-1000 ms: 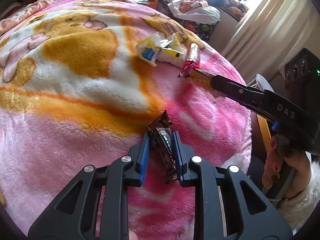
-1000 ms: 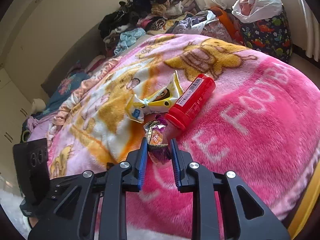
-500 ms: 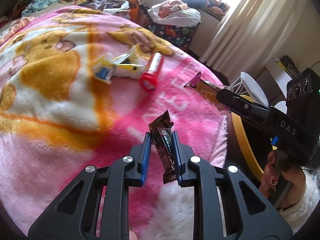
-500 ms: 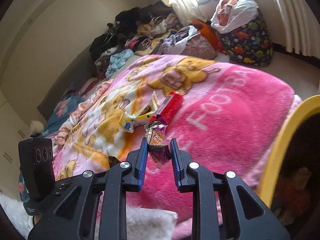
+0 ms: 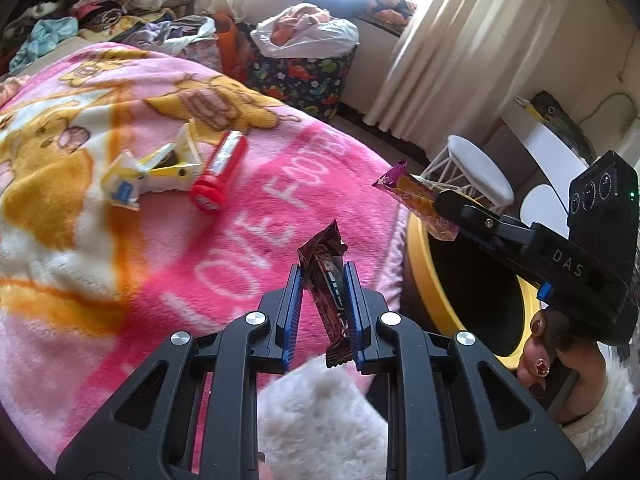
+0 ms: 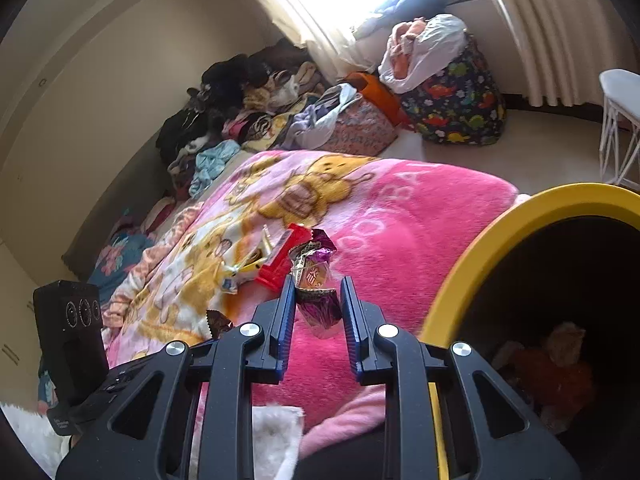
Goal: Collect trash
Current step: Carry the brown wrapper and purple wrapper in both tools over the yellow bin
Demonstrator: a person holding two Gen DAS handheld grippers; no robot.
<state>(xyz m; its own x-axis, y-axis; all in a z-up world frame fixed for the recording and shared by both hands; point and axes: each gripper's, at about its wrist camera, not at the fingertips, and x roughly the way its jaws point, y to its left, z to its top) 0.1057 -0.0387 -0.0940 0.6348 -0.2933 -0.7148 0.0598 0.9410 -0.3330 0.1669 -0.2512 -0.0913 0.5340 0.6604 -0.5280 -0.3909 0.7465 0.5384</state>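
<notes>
My left gripper (image 5: 322,280) is shut on a brown snack wrapper (image 5: 326,280), held above the pink blanket's (image 5: 240,240) edge. The right gripper (image 6: 316,292) is shut on a purple and orange candy wrapper (image 6: 314,280); in the left wrist view that wrapper (image 5: 416,200) hangs over the yellow-rimmed bin (image 5: 424,268). The bin's rim (image 6: 480,248) curves just right of the right gripper, with some trash in its dark inside. A red tube (image 5: 220,172) and a crumpled yellow-white wrapper (image 5: 152,172) lie on the blanket.
A dark floral bag (image 5: 304,76) topped by a white plastic bag stands beyond the bed. Piled clothes (image 6: 240,112) line the far wall. A white wire stool (image 5: 476,176) stands by the curtain. White fluffy fabric (image 5: 320,416) lies under the left gripper.
Both grippers have carried their wrappers rightward off the middle of the bed to the bin, rising a little. The tube and yellow wrapper stayed on the blanket.
</notes>
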